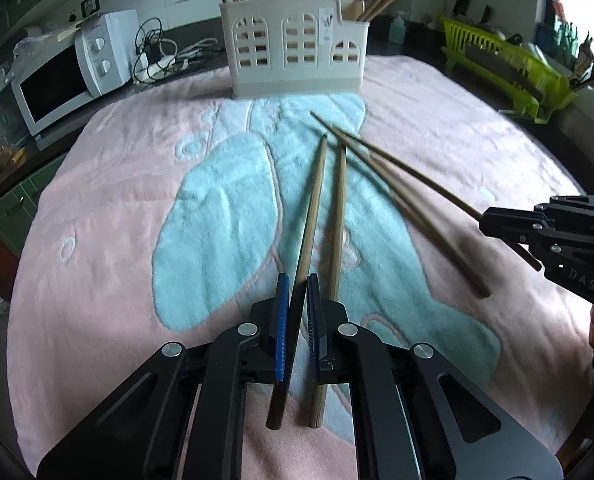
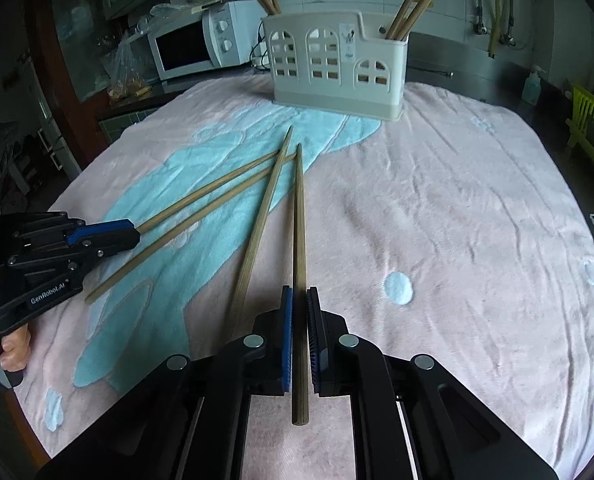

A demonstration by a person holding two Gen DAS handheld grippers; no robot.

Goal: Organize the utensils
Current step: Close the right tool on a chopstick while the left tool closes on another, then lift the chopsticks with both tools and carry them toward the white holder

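Note:
Several wooden chopsticks lie on a pink and blue towel point(image 1: 117, 200). My left gripper point(image 1: 297, 280) is shut on one chopstick point(image 1: 313, 208), and a second chopstick point(image 1: 339, 216) lies just to its right. My right gripper point(image 2: 300, 292) is shut on another chopstick point(image 2: 299, 224), and a loose one point(image 2: 263, 216) lies to its left. A cream utensil holder point(image 1: 297, 52) with arched windows stands at the towel's far edge and holds several chopsticks; it also shows in the right wrist view point(image 2: 337, 64). The right gripper point(image 1: 493, 220) appears in the left wrist view and the left gripper point(image 2: 131, 232) in the right wrist view.
A white microwave point(image 1: 57, 80) and tangled cables point(image 1: 165, 56) stand at the back left. A lime green dish rack point(image 1: 509, 64) stands at the back right. A soap bottle point(image 2: 533, 84) sits on the counter behind the towel.

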